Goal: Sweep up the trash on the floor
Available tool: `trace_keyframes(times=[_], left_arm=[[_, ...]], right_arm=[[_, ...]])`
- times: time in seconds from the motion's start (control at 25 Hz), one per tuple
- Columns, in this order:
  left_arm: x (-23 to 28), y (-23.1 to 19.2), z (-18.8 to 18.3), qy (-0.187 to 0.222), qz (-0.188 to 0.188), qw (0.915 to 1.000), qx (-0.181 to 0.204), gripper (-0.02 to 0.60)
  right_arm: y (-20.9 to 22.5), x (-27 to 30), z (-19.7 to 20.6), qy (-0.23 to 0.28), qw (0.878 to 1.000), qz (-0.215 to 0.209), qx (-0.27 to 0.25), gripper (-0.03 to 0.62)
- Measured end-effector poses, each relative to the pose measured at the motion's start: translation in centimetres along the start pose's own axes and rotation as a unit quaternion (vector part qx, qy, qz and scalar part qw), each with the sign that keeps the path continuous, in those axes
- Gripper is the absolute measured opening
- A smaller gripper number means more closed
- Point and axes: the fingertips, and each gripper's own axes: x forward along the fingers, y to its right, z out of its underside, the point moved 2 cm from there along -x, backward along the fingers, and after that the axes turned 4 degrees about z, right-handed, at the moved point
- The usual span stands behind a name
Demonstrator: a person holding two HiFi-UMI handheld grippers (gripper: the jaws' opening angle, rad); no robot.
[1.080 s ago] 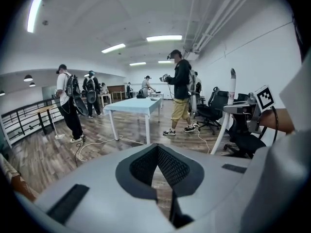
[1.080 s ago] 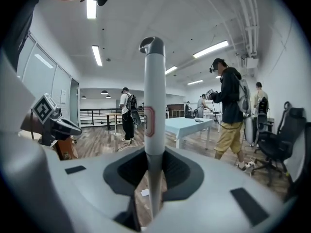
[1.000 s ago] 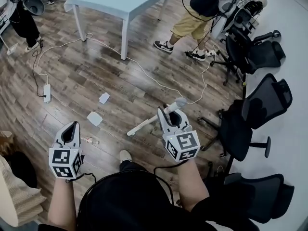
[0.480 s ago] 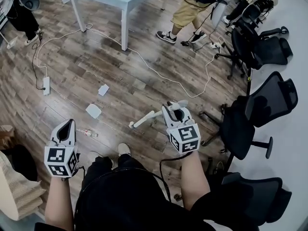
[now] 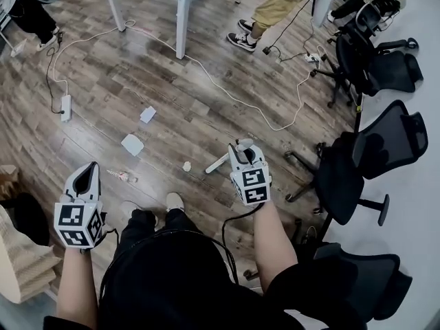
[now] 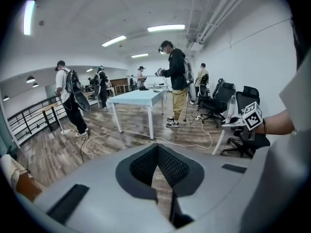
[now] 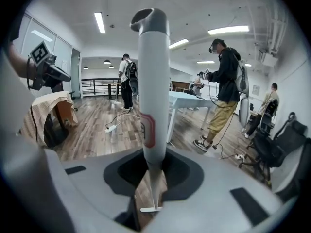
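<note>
The right tool is clamping a grey broom handle, angling it seemingly to reach paper scraps lying on the wooden floor, while the left tool, jaws together, is hanging idle.

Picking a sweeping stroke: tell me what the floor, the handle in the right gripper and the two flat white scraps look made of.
The floor: wood-look planks with grey-brown grain and a slight sheen; real wood or laminate, cannot tell. The handle in the right gripper: smooth matte light grey with a moulded hanging hole, likely plastic. The white scraps: thin, flat, probably paper.
</note>
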Motion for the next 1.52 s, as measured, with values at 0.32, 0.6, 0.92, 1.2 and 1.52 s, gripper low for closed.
trace_keyframes(times=[0.32, 0.6, 0.92, 1.2, 1.52], left_arm=[[-2.8, -0.8, 2.1, -0.009, -0.024, 0.9996, -0.006, -0.003], [-5.7, -1.5, 4.0, -0.005, -0.051, 0.9985, -0.020, -0.003], [-8.8, -2.5, 6.7, -0.008, -0.088, 0.9947, -0.054, -0.003], [-11.6, -3.8, 9.5, -0.014, -0.123, 0.9887, -0.084, -0.003], [-15.1, -5.1, 13.9, -0.022, -0.162, 0.9776, -0.132, -0.003]], right_arm=[[-5.7, 2.2, 0.0, 0.000, 0.998, -0.036, -0.043, 0.089], [-12.6, 3.1, -2.1, 0.018, 0.989, -0.119, -0.087, 0.089], [-20.2, 4.3, -4.7, 0.028, 0.970, -0.200, -0.138, 0.089], [-26.3, 4.8, -7.1, 0.038, 0.951, -0.262, -0.159, 0.089], [-36.3, 3.5, -8.8, 0.063, 0.902, -0.354, -0.239, 0.089]])
